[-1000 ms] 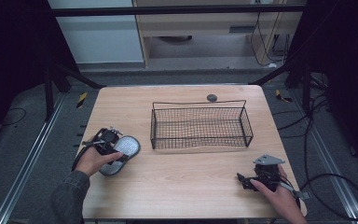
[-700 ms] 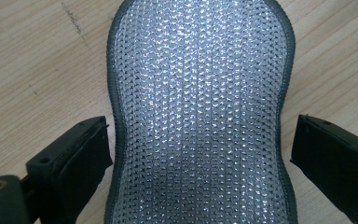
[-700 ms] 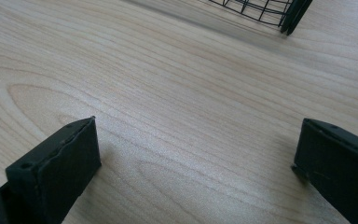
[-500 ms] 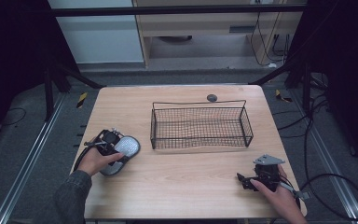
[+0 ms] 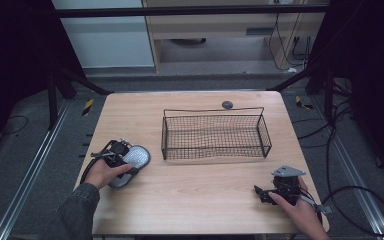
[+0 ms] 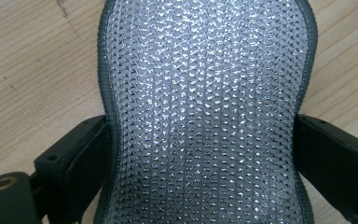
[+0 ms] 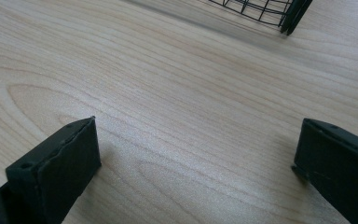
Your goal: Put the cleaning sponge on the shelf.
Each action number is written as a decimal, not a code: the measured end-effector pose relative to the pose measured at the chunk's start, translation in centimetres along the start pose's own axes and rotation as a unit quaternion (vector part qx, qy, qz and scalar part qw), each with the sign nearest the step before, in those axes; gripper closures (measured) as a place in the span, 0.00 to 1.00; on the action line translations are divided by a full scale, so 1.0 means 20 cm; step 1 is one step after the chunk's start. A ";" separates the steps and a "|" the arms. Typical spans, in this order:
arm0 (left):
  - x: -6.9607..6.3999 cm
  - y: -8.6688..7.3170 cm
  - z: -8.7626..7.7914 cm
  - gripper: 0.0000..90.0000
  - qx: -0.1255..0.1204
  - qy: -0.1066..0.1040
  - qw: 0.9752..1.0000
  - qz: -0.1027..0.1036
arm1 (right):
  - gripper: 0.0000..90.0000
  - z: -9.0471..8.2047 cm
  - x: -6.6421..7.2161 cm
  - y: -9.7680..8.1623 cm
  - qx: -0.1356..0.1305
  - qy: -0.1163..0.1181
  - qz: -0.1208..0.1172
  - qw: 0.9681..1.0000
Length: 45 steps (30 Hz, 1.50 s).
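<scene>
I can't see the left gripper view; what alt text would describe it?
A silvery, glittering mesh pad with a dark stitched rim sits between the left gripper's two black jaws, which press its narrowed sides. Light wooden table lies beneath.

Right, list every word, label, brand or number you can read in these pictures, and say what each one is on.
None: no readable text anywhere.
Silvery mesh-covered oval pad with a dark rim, between the left gripper jaws: no print.
Black wire basket: no label.
Light wooden table: bare grain.
Right gripper: no marking legible.
</scene>
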<state>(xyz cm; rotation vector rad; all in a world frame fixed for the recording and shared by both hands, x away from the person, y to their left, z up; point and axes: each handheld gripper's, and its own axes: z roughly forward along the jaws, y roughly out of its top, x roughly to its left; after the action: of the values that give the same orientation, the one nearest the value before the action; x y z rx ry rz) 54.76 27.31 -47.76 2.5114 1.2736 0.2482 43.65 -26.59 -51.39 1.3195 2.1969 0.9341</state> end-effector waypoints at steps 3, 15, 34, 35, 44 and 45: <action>0.00 0.00 0.00 0.11 -0.004 0.001 1.000 0.002 | 0.00 0.00 0.00 0.00 0.000 0.000 0.000 1.000; -0.03 -0.01 -0.12 0.13 -0.044 0.006 0.998 0.034 | 0.00 0.00 0.00 0.00 0.000 0.000 0.000 1.000; -0.12 0.02 -0.37 0.14 -0.092 0.042 0.989 0.107 | 0.00 0.00 0.00 0.00 0.001 0.000 0.000 1.000; -0.13 0.03 -0.39 0.14 -0.096 0.042 0.988 0.112 | 0.00 0.00 0.00 0.00 0.001 0.000 0.000 1.000; -0.15 0.12 -0.53 0.14 -0.122 0.062 0.981 0.134 | 0.00 0.00 0.00 0.00 0.000 0.000 0.000 1.000; -0.16 0.13 -0.55 0.14 -0.125 0.063 0.981 0.136 | 0.00 0.00 0.00 0.00 0.000 0.000 0.000 1.000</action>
<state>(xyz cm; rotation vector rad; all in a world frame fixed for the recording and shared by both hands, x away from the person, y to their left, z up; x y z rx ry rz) 51.74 25.46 -36.63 2.4734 0.8713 0.6000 43.65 -26.59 -51.39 1.3197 2.1967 0.9342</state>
